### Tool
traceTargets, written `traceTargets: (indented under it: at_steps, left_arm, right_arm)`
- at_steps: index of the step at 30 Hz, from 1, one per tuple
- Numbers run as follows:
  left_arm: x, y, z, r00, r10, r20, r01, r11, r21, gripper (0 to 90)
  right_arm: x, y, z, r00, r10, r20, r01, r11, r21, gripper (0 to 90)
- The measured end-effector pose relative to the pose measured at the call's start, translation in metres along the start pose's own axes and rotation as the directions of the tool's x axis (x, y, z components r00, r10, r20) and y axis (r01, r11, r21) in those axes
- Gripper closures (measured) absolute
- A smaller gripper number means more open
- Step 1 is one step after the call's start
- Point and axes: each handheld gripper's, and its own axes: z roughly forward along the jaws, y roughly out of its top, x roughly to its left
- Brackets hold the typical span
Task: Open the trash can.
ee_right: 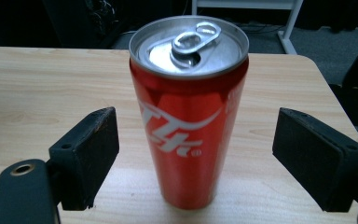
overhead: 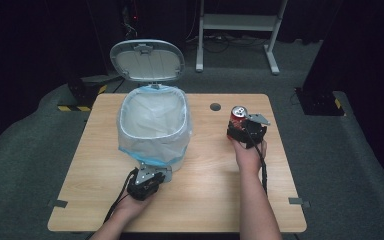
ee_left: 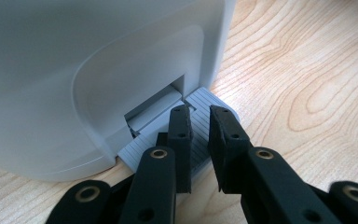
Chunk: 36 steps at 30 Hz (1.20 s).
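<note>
Slim red aluminium can upright between spread right tool; left tool pressed together on ribbed grey pedal.

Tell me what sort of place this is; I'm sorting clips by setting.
Probably a lab or recording studio, not a home: one wooden table on grey carpet, dark curtained surroundings, a white desk frame behind, hazard-striped bases.

Looks like a lab/recording setup: lone wooden table on grey carpet, black curtains, hazard-taped stand base.
</note>
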Motion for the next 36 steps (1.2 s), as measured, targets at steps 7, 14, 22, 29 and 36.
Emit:
traceTargets:
  at_steps: [7,14,22,29,36]
  left_arm:
    - [0.001,0.000,0.000,0.9999,-0.008,0.011,0.008,1.0000,-0.001,78.4]
    - [0.001,0.000,0.000,0.9999,-0.009,0.013,0.009,1.0000,-0.002,78.4]
    - [0.001,0.000,0.000,0.9999,-0.010,0.014,0.010,1.0000,-0.001,78.5]
    - [0.002,0.000,0.000,0.9998,-0.012,0.017,0.012,0.9999,-0.002,78.5]
    - [0.002,0.000,0.000,0.9998,-0.012,0.015,0.012,0.9999,-0.001,78.6]
  right_arm:
    - [0.000,0.008,0.013,0.9998,0.014,0.012,-0.014,1.000,0.005,14.5]
    - [0.002,0.011,0.026,0.9999,0.015,0.003,-0.015,1.000,0.020,16.6]
    - [0.009,0.008,0.030,0.9995,-0.021,0.026,0.020,1.000,0.012,33.6]
    - [0.014,0.011,0.010,0.9991,-0.041,0.011,0.042,0.998,-0.048,33.8]
    - [0.017,0.007,-0.011,0.9984,-0.055,-0.012,0.053,0.994,-0.091,33.8]
